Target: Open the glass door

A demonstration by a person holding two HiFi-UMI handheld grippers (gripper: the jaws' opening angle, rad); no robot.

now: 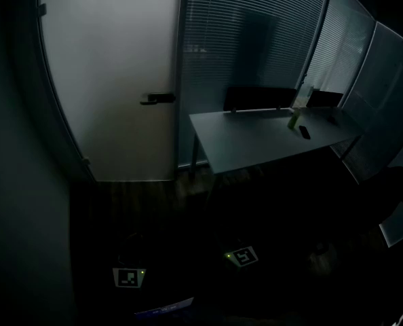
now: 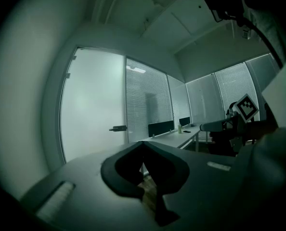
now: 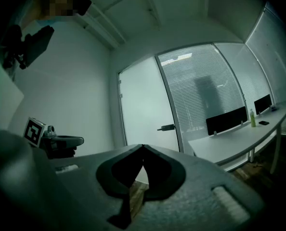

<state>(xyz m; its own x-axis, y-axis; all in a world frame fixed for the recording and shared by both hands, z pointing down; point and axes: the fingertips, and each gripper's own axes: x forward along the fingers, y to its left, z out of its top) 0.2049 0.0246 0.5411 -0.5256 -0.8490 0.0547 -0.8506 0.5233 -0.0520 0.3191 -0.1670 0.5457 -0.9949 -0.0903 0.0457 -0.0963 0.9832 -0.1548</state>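
The frosted glass door stands closed at the far left of the dim room, with a dark lever handle on its right edge. It also shows in the left gripper view as the door with its handle, and in the right gripper view as the door with its handle. My left gripper and right gripper are both held level, well short of the door, jaws shut on nothing. In the head view only their marker cubes show, the left cube and the right cube.
A white desk stands right of the door, carrying a green bottle, a dark phone and dark divider panels. Glass walls with blinds run behind it. A plain wall closes the left side. The floor is dark.
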